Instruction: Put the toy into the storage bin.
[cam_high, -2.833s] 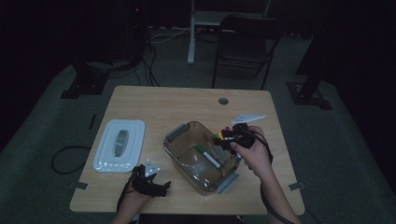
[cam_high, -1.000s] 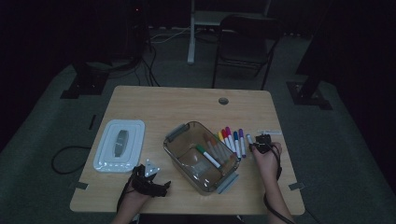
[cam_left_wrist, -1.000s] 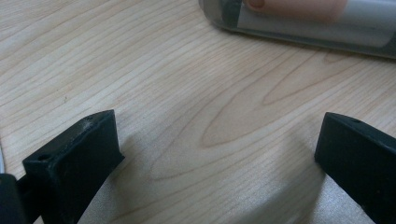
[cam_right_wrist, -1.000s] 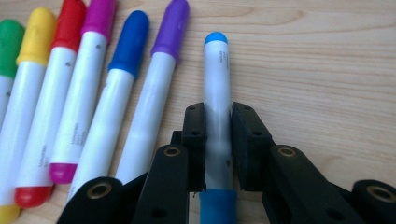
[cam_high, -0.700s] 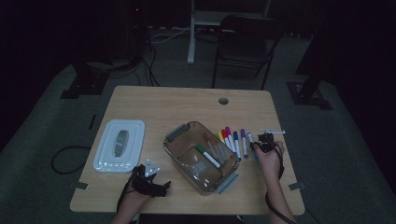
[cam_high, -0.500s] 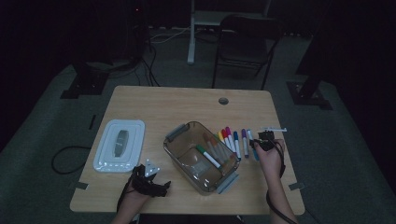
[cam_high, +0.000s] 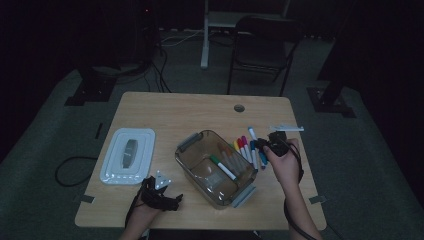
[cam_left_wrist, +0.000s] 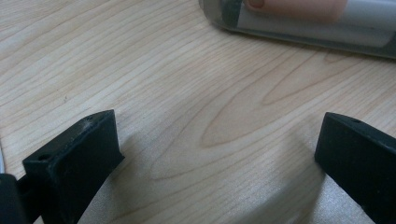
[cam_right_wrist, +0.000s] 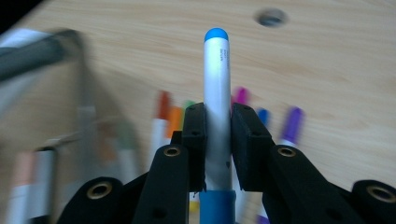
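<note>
My right gripper (cam_high: 269, 145) is shut on a white marker with a blue cap (cam_right_wrist: 217, 70), and its pads (cam_right_wrist: 194, 135) press the barrel from both sides. It is lifted above a row of several coloured markers (cam_high: 243, 147) lying on the table to the right of a clear bin (cam_high: 186, 162). A green-capped marker (cam_high: 223, 168) lies inside the bin. My left gripper (cam_high: 161, 194) rests at the table's front left, its jaws (cam_left_wrist: 219, 154) wide open over bare wood.
A white lid (cam_high: 127, 156) lies at the left of the wooden table (cam_high: 190, 110). A round cable hole (cam_high: 239, 108) sits near the far edge. A dark chair (cam_high: 262, 47) stands behind the table. The bin's blurred wall (cam_right_wrist: 70, 93) is close on the right gripper's left.
The right hand has risen and shifted left toward the bin with the blue-capped marker in its jaws. The left hand has stayed where it was.
</note>
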